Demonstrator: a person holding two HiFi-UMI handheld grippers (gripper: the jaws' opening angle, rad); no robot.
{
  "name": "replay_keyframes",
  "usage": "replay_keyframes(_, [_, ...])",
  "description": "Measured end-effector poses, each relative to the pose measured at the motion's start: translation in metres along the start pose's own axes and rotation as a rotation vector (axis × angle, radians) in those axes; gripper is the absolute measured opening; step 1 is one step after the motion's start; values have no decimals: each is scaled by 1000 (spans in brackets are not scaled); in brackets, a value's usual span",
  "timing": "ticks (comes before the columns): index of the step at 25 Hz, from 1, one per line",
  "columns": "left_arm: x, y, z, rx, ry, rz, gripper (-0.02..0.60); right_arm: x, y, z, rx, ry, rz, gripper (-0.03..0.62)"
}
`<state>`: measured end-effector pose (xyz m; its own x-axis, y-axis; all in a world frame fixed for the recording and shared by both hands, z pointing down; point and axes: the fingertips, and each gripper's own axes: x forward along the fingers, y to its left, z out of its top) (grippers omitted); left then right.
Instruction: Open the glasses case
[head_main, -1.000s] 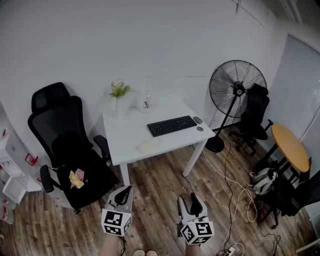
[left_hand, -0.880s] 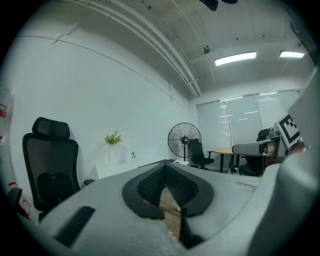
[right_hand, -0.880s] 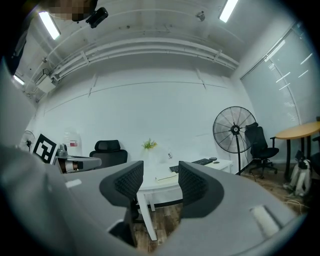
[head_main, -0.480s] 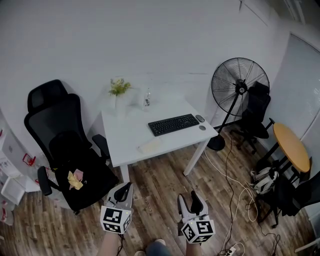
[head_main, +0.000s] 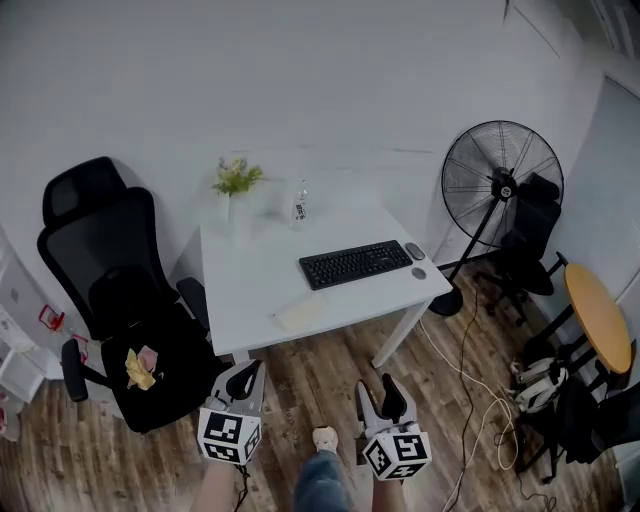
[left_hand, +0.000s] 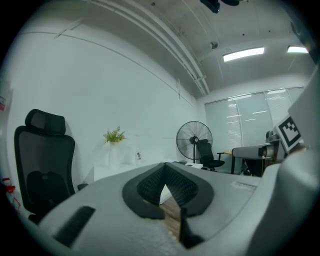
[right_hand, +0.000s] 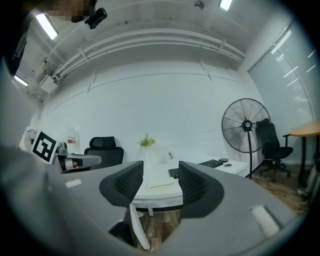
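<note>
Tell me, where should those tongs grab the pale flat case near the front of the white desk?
Probably across its short width, from above, near its middle. The case lies flat, its length roughly along the front edge of the desk, so the two long sides give the narrowest span.

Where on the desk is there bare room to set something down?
Bare on the desk: the left side between plant and glasses case, and the strip in front of the keyboard. Crowded: back edge, plant and bottle.
</note>
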<state>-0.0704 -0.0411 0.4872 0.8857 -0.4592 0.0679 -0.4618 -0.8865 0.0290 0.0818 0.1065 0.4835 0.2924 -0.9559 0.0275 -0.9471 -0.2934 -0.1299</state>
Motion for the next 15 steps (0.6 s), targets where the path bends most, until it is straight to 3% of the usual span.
replay_keyframes(7, [100, 42, -3, -16, 26, 114, 8, 129, -50, -9, 14, 49, 123, 213])
replay_keyframes(15, [204, 85, 22, 0, 24, 264, 8, 265, -96, 5, 17, 82, 295, 213])
